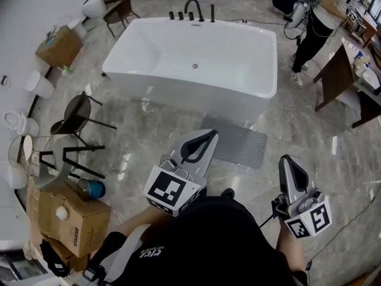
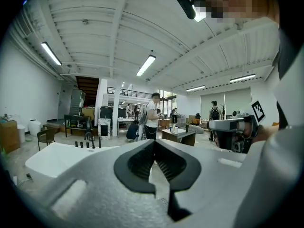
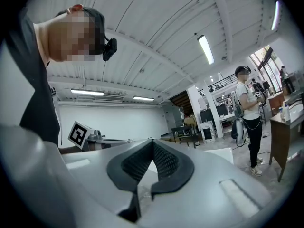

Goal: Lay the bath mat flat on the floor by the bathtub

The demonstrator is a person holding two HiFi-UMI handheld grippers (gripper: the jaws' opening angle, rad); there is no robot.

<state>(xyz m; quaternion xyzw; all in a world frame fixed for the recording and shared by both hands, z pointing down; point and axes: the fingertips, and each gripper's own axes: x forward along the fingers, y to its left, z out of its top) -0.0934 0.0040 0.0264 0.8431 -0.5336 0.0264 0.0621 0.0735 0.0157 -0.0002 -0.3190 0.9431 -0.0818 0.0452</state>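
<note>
Leftward, chair (image 1: 76, 111) and box (image 1: 74, 219) near bathtub (image 1: 184, 95).

the glossy grey, marble-patterned floor (image 1: 137, 145) carries a white freestanding bathtub (image 1: 196, 64) near the top of the head view. a grey bath mat (image 1: 235, 142) lies flat on the floor just beside the tub's near side, toward its right end. on the left stand a dark round-backed chair (image 1: 77, 113), a cardboard box (image 1: 71, 216) with a blue container (image 1: 92, 189) beside it, and a second cardboard box (image 1: 59, 46) farther back. at the upper right a person (image 1: 315, 28) stands near a wooden desk (image 1: 338, 76).
</note>
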